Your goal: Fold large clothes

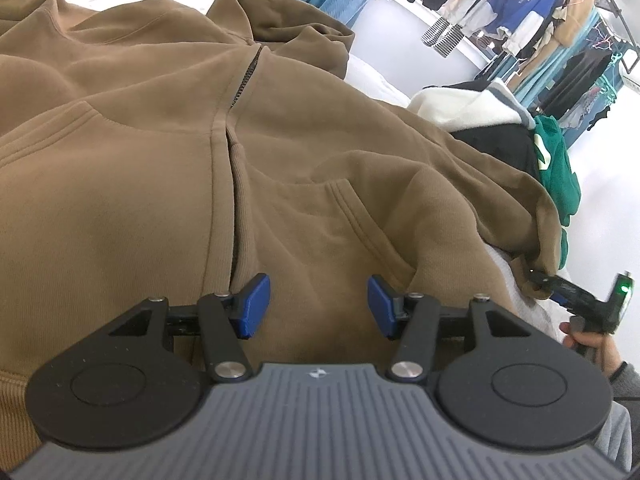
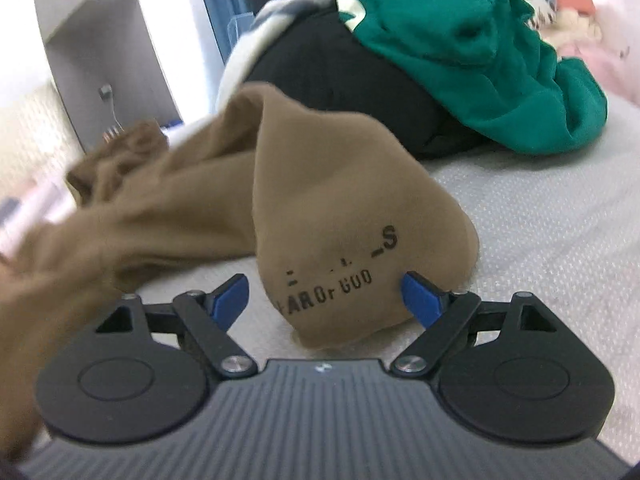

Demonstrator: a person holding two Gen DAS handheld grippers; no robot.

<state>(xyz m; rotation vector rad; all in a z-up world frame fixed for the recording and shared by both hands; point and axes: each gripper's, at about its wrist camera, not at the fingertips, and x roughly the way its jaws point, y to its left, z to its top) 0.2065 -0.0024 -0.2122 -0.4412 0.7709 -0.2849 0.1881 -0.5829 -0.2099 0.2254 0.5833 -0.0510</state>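
On the white bed (image 2: 520,240), the brown hoodie's sleeve (image 2: 340,220) sits released between the spread right gripper (image 2: 324,296).

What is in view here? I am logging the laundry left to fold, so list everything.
brown zip hoodie: one, brown, spread over the bed, front up, zip partly open
hoodie sleeve: one, brown with black print, bunched between the right fingers
green garment: one, green, on top of the pile behind the sleeve
black garment: one, black, under the green one
white garment: one, cream, in the same pile
bed cover: one, pale grey
hanging clothes: many, mixed colours, on a rack at the back
left gripper: fingers blue, apart, over the hoodie's hem
right gripper: fingers blue, apart, around the sleeve
hand: one, holding the right gripper
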